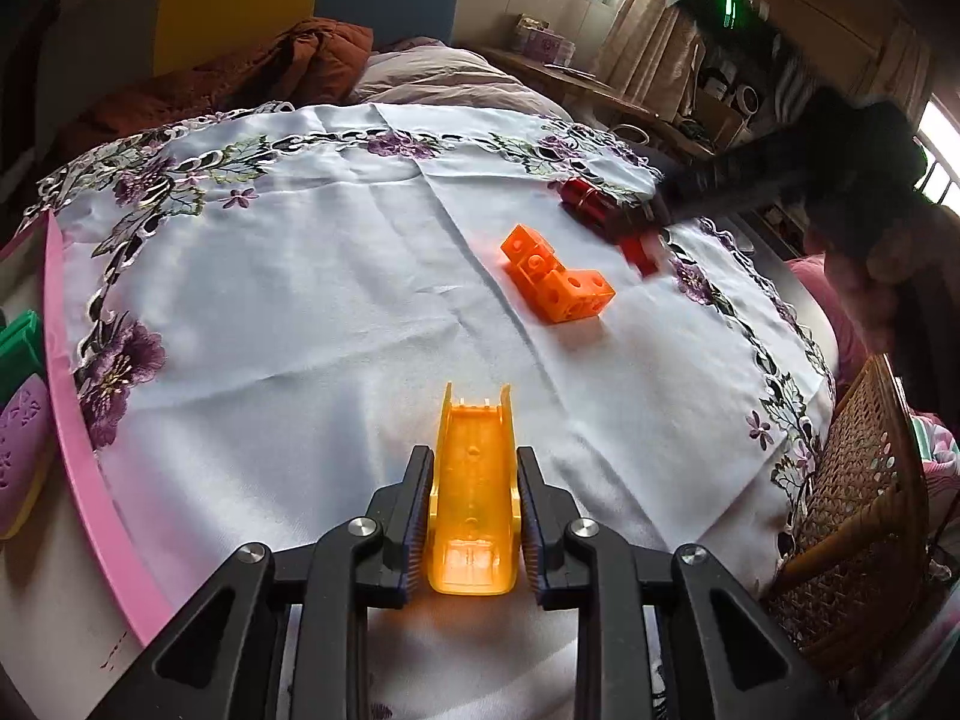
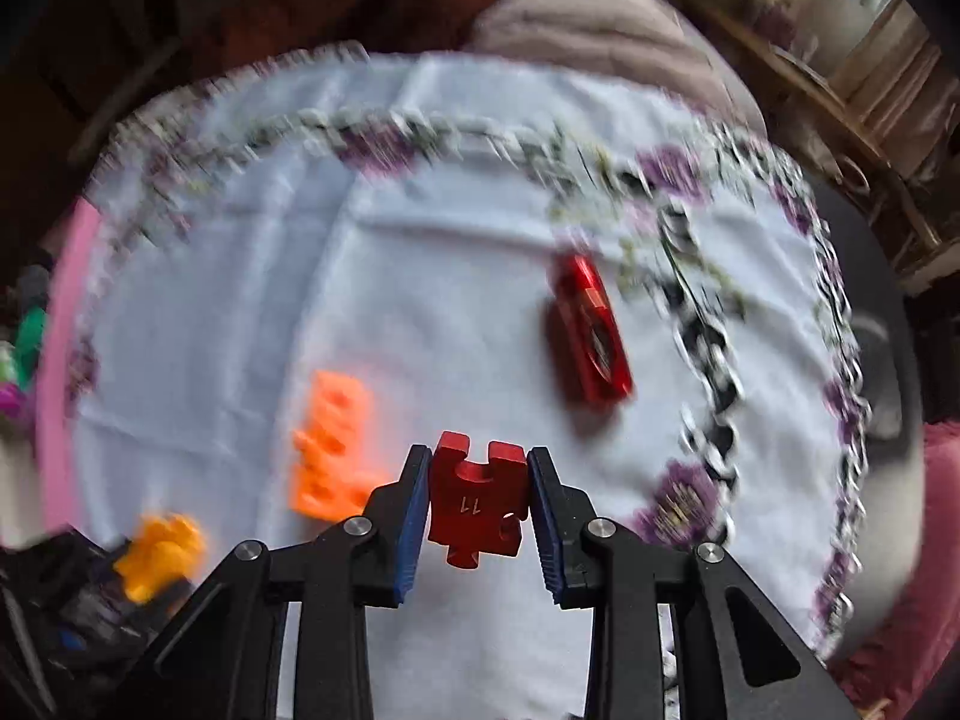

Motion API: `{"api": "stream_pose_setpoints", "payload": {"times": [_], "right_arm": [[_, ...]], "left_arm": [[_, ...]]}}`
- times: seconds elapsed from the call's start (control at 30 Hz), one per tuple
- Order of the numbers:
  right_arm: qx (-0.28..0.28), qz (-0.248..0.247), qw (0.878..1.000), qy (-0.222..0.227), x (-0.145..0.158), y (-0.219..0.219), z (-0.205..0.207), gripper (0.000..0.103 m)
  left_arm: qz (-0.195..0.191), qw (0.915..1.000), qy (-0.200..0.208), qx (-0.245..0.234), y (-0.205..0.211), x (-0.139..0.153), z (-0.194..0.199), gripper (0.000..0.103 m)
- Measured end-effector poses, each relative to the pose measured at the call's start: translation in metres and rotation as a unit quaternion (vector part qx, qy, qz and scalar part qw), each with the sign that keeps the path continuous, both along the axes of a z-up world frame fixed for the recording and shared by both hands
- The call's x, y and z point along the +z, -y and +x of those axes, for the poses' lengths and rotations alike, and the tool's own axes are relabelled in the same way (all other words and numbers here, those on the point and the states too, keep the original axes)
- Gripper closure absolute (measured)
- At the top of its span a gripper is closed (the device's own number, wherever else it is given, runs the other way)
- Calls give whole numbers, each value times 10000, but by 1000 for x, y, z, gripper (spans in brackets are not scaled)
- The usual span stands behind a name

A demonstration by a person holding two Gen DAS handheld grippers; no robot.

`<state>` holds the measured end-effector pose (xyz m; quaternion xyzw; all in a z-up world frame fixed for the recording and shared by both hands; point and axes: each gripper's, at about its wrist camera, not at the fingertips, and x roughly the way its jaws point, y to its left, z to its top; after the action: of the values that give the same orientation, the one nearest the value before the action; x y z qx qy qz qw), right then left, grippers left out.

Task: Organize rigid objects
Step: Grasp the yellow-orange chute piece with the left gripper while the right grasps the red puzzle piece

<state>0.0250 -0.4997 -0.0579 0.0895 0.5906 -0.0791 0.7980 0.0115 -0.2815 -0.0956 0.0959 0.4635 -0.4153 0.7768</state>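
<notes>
Two grippers are both loaded at this moment. The left gripper (image 1: 474,516), low in the centre of its own view, is clamped on a yellow-orange trough piece (image 1: 474,480) whose open channel faces the camera; the pads press on its two long side walls, which looks like the sensible hold, since those flat walls give the ribbed pads something parallel to bite on. It hangs over the white embroidered tablecloth (image 1: 300,300).

The right gripper (image 2: 480,510) pinches a red jigsaw-shaped piece (image 2: 477,498) stamped with the number 11, gripped across its flat edges so the knobs stick out above and below the pads. Its view is smeared with blur, so I judge that hand is carrying the piece off rather than holding steady.

Loose on the cloth lie an orange block of joined cubes (image 1: 555,282), right of centre in the left view, and a red car-like toy (image 2: 594,330) in the right half of the right view, near the purple flower border. A pink tray rim (image 1: 78,408) curves down the left edge of the left view with green and purple things beyond it; that seems the likely place for sorted pieces, though I cannot be sure. A wicker basket (image 1: 852,516) stands at lower right.
</notes>
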Motion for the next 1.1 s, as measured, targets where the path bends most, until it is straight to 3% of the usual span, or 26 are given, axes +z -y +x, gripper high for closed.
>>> {"api": "stream_pose_setpoints", "payload": {"times": [0.1, 0.17, 0.33, 0.5, 0.7, 0.9, 1.1], "right_arm": [[204, 395, 9974, 565, 19, -20, 12, 71], [389, 642, 9950, 665, 20, -34, 23, 71], [752, 982, 9916, 373, -9, -73, 45, 71], [688, 911, 9933, 172, -41, -94, 61, 71], [739, 957, 9911, 551, -43, -95, 52, 69], [903, 567, 9923, 637, -44, -105, 50, 69], [943, 524, 9918, 680, -43, -104, 48, 69]], "left_arm": [[10, 10000, 31, -2, -3, 1, -3, 77], [21, 10000, 43, -2, -5, 3, -5, 77], [35, 10000, 47, 47, -16, 6, -8, 77], [-43, 9999, 43, 115, -31, 14, -11, 77], [-211, 9996, 78, 151, -43, 29, -16, 77], [-347, 9990, 102, 270, -52, 41, -17, 77], [-372, 9981, 165, 467, -63, 50, -14, 77]]}}
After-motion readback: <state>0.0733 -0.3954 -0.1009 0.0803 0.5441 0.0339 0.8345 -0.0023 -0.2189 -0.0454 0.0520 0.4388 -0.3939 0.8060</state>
